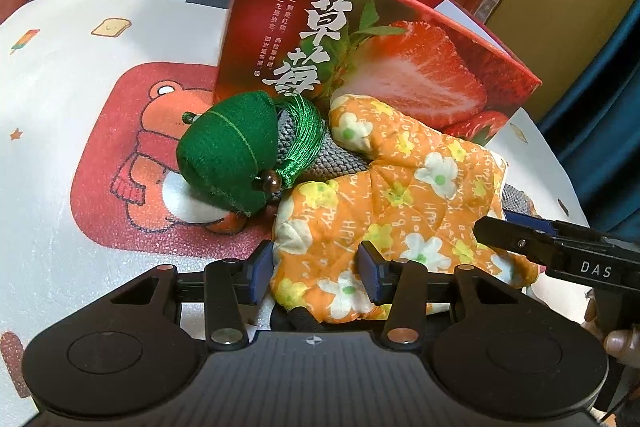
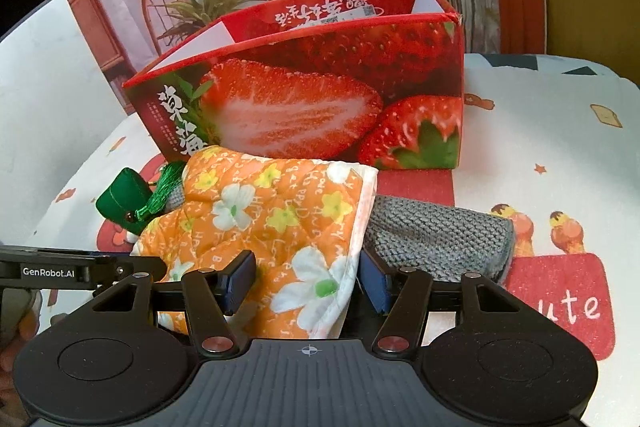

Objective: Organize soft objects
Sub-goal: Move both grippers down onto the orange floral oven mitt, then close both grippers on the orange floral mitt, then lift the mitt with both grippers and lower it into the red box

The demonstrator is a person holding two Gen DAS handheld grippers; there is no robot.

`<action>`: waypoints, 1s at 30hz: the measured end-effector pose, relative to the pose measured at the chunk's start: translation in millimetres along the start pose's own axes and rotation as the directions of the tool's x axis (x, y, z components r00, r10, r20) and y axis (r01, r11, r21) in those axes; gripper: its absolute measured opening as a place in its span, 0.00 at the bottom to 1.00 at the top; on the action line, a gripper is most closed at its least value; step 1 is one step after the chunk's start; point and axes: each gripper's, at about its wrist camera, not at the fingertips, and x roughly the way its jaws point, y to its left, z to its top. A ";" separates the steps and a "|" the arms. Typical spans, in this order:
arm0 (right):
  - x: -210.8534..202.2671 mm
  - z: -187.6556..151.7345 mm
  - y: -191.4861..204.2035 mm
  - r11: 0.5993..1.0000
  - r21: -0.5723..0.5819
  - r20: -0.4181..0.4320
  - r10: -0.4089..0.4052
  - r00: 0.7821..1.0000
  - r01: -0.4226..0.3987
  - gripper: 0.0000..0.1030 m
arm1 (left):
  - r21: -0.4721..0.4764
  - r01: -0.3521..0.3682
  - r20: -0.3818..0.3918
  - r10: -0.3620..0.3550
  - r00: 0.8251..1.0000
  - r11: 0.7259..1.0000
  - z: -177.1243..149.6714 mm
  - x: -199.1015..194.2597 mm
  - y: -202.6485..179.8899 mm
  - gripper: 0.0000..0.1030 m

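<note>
An orange floral oven mitt (image 1: 396, 211) lies on the table in front of a red strawberry box (image 1: 360, 51). A green stuffed pouch with a tassel (image 1: 232, 155) rests at its left, on a grey knitted cloth (image 1: 332, 159). My left gripper (image 1: 314, 275) is open, its jaws on either side of the mitt's near corner. My right gripper (image 2: 306, 281) is open too, its jaws on either side of the mitt's (image 2: 272, 223) white-trimmed cuff. The grey cloth (image 2: 436, 239) sticks out to the right. The pouch (image 2: 128, 201) and box (image 2: 320, 99) also show there.
The tablecloth (image 1: 100, 131) is white with a red bear print. The box is open on top and stands just behind the pile. The right gripper's body (image 1: 560, 251) enters the left wrist view at the right. A printed backdrop stands behind the table.
</note>
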 end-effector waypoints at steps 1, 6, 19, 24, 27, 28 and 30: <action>0.2 0.1 0.1 1.000 0.001 0.000 0.001 1.000 -0.001 0.54 | 0.002 0.000 0.001 0.000 1.000 1.000 -0.7 -0.1 0.3 0.47; 4.7 0.5 -2.5 1.000 0.003 -0.004 0.000 1.000 0.000 0.54 | -0.001 0.004 0.005 -0.004 1.000 1.000 -1.9 0.3 0.7 0.48; 2.2 9.7 6.6 0.999 -0.022 0.000 0.026 1.000 -0.026 0.26 | 0.077 -0.031 0.079 0.025 0.997 0.997 9.2 -24.8 -11.8 0.13; -12.7 20.3 20.2 0.996 -0.073 0.049 0.050 0.998 -0.046 0.12 | 0.151 -0.046 0.168 0.021 0.986 0.987 15.4 -49.1 -26.5 0.11; -23.5 28.7 24.6 0.994 -0.091 0.086 0.064 0.994 -0.057 0.11 | 0.166 -0.047 0.195 0.014 0.981 0.985 23.6 -58.2 -33.3 0.11; -27.0 31.9 25.2 0.994 -0.093 0.097 0.069 0.993 -0.060 0.11 | 0.170 -0.047 0.202 0.012 0.979 0.984 26.7 -60.4 -35.1 0.11; -32.1 38.3 24.5 0.993 -0.094 0.115 0.076 0.990 -0.066 0.11 | 0.176 -0.046 0.219 0.007 0.976 0.983 33.4 -67.2 -37.3 0.11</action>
